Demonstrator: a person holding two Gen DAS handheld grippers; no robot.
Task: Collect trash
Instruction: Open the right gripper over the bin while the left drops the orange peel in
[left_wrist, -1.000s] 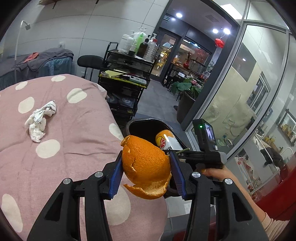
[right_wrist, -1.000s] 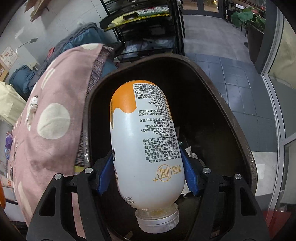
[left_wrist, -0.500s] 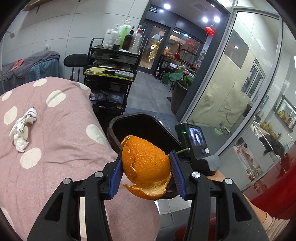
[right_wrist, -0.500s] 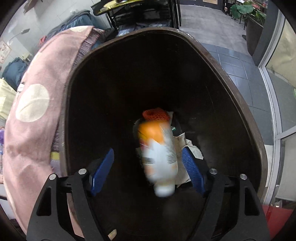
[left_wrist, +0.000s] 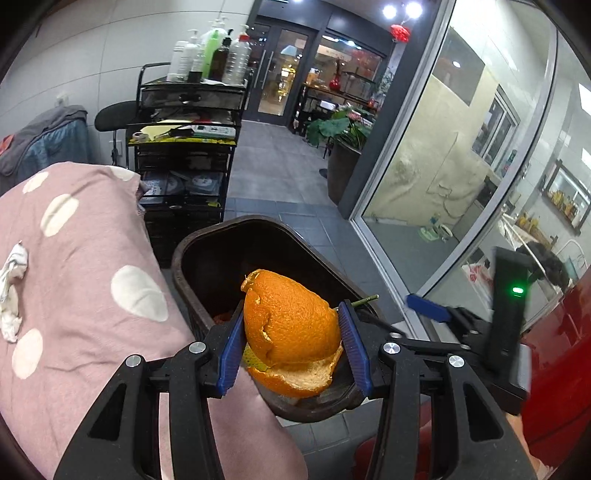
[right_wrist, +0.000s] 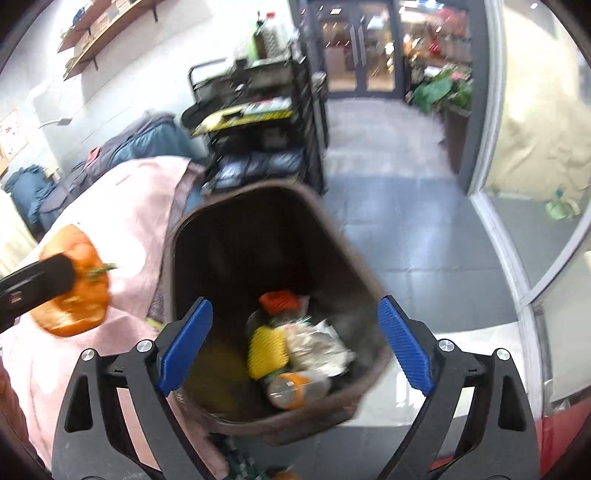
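A crumpled tissue (left_wrist: 11, 291) lies at the far left on the pink spotted cover (left_wrist: 85, 302). The left gripper (left_wrist: 291, 345) has its jaws clamped on an orange peel (left_wrist: 291, 325), near the bin's (left_wrist: 266, 225) left rim. To the right, the right gripper (right_wrist: 295, 347) hangs above the bin; its jaws have just been opening, wide apart with nothing between them. A bottle (right_wrist: 295, 391) lies among the trash inside.
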